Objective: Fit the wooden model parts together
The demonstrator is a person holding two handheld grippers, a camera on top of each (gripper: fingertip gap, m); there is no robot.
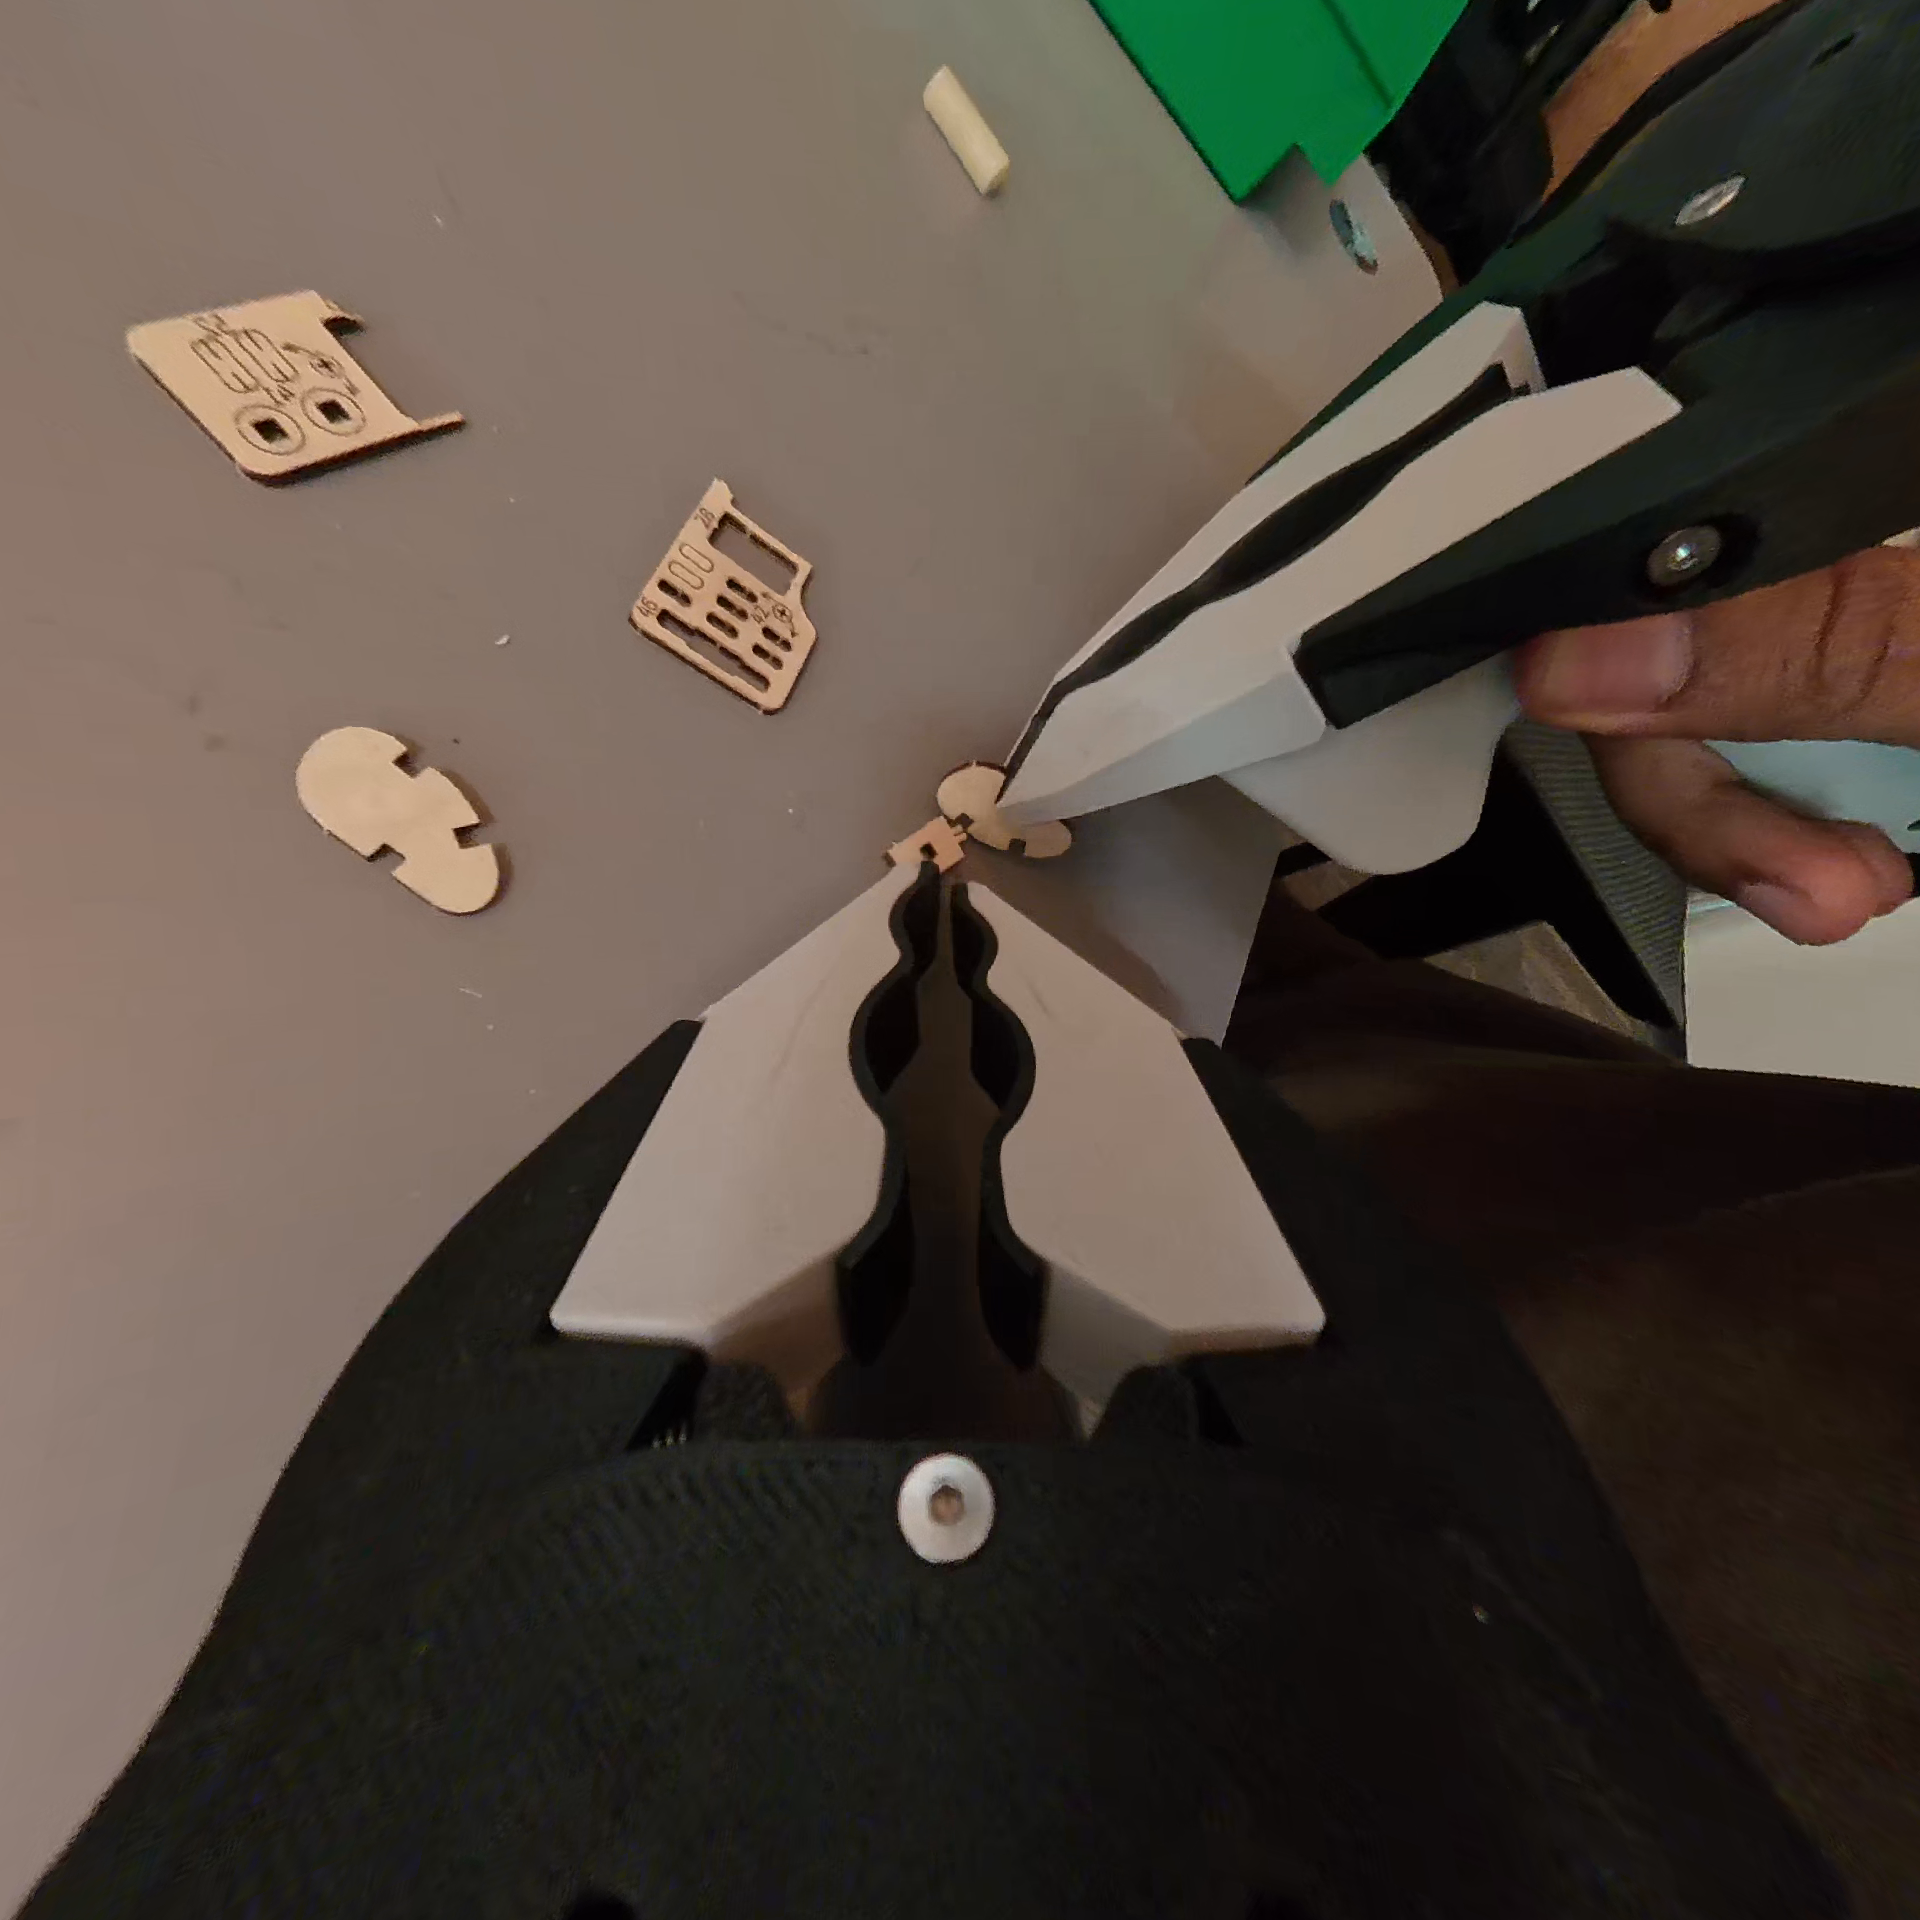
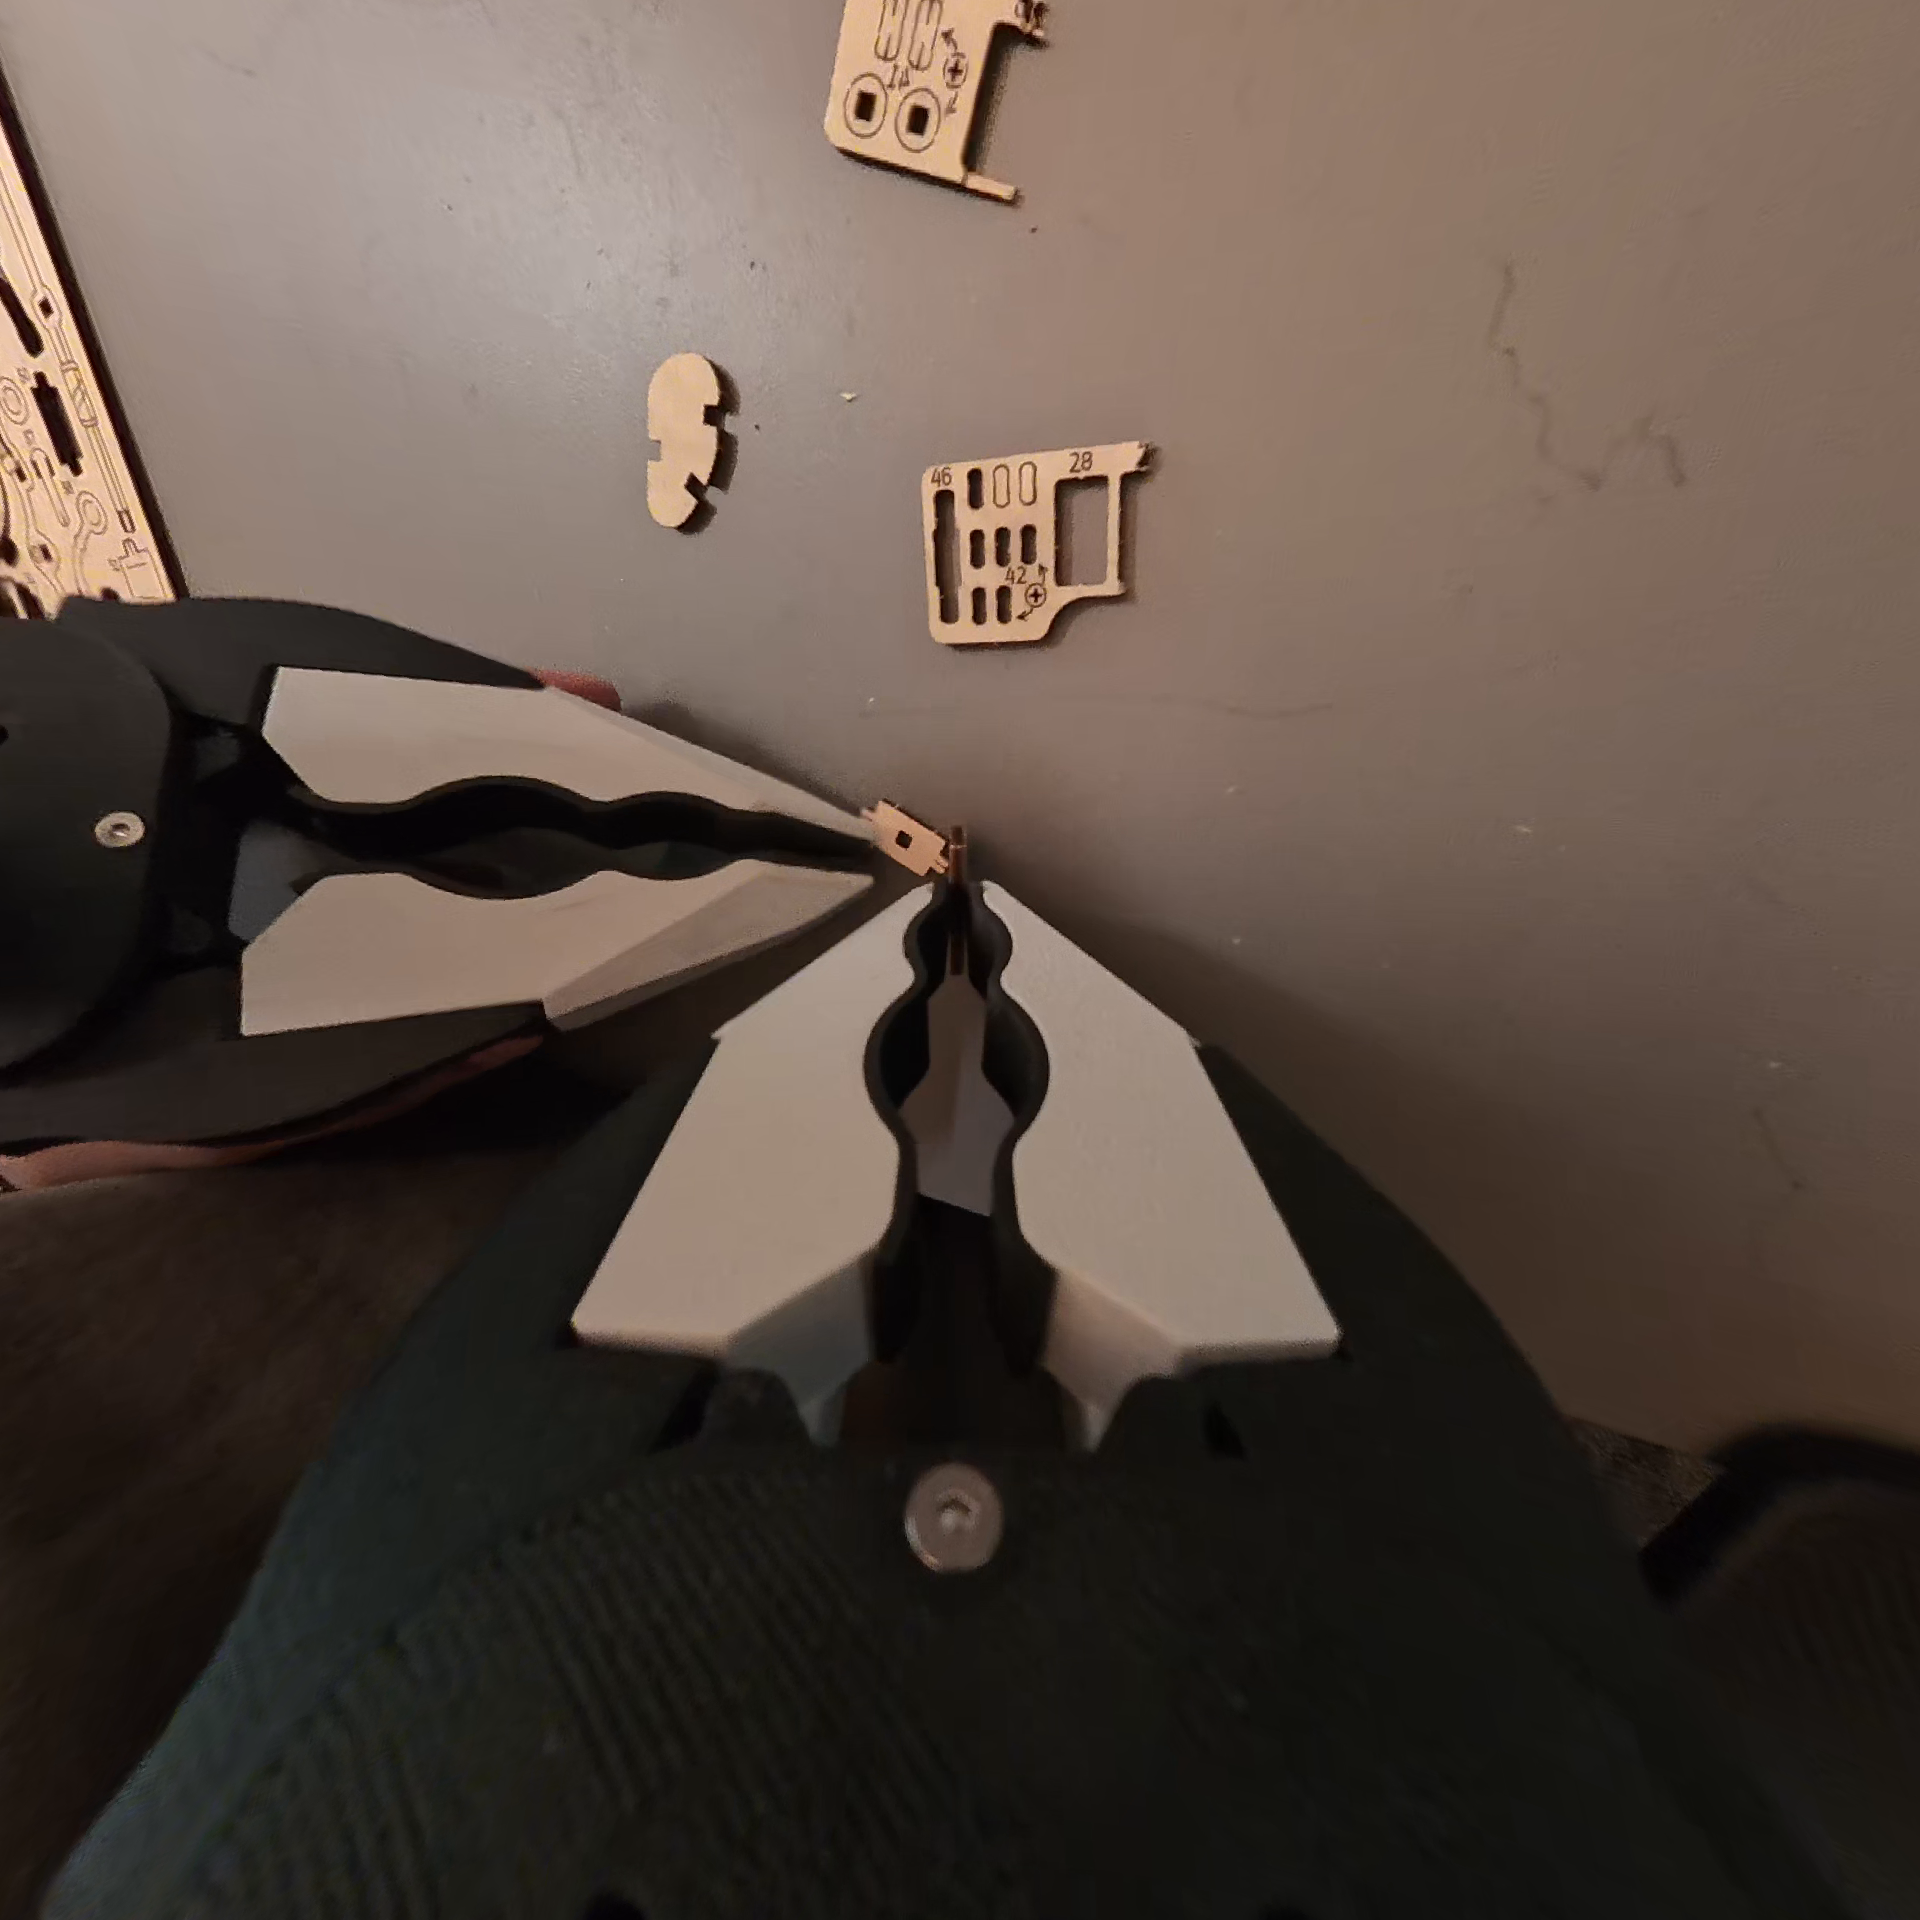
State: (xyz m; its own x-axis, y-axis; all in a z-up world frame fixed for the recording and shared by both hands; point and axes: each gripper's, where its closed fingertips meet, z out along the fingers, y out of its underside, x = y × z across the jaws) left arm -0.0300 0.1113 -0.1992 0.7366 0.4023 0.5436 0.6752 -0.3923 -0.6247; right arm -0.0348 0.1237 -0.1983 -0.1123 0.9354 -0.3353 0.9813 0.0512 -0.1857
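1. Wooden loose parts are lying on the grey table (image 2: 1455,520), well apart from my work: going left to right in the right wrist view, a notched oval piece (image 2: 686,442), a large tabbed plate (image 2: 914,94) at the top edge, and a slotted plate (image 2: 1034,545).
2. I am holding a small connector piece (image 2: 906,837) with the left gripper (image 1: 928,871), its fingers closed down onto it at the very tips.
3. I am pinching a rounded notched piece (image 1: 987,805) with the right gripper (image 2: 956,883), jaws closed on it; in its own view this piece is showing only edge-on.
4. To mate them well, I am judging I should be keeping the connector's end square to the notch and pressing gently, since both grips are shallow and could slip.
5. I am unable to tell whether the two pieces are already touching; the joint is tiny and partly hidden by fingertips.
6. A sheet of uncut parts (image 2: 52,468) is being cut off at the left edge.
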